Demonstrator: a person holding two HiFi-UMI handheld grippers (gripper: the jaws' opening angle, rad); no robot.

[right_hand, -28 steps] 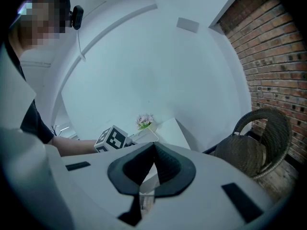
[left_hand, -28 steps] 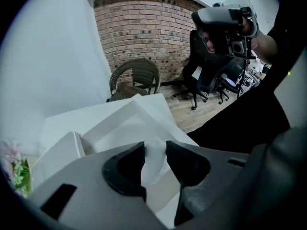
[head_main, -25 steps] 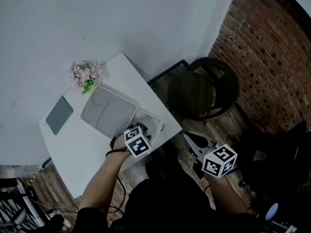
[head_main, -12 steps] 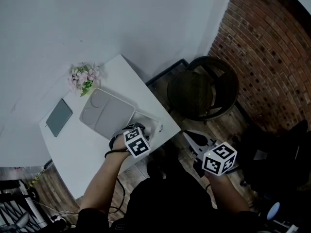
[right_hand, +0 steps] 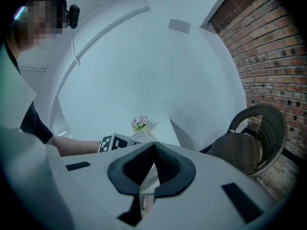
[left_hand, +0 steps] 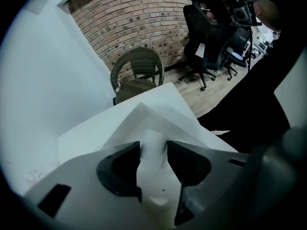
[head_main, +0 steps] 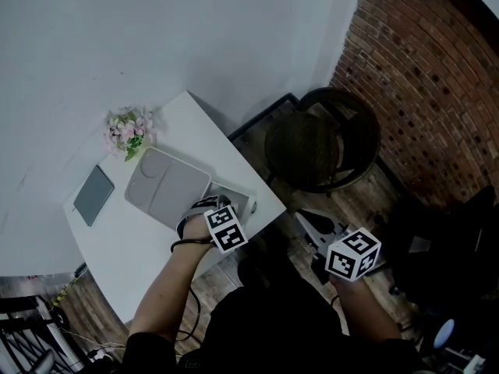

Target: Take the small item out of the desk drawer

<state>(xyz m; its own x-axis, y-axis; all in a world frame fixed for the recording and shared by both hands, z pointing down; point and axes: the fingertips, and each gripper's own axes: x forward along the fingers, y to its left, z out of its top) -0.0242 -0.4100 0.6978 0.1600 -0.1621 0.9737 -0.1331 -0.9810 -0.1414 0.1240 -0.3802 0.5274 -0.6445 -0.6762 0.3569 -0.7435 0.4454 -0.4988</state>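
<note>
White desk (head_main: 132, 240), drawer (head_main: 238, 199) pulled open at the front, left gripper (left_hand: 153, 148) held at it, jaws opening round a blurry white bit (left_hand: 153, 164), small item not made out, right gripper (right_hand: 154, 146) pinched together, kept off the desk.

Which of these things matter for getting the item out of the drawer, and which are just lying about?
In the job: desk drawer, pulled open; left claw, jaws opening at it, nothing clearly between them.
Lying about: flowers; dark notebook; grey desk mat; wicker chair; right claw, shut, held aside.
</note>
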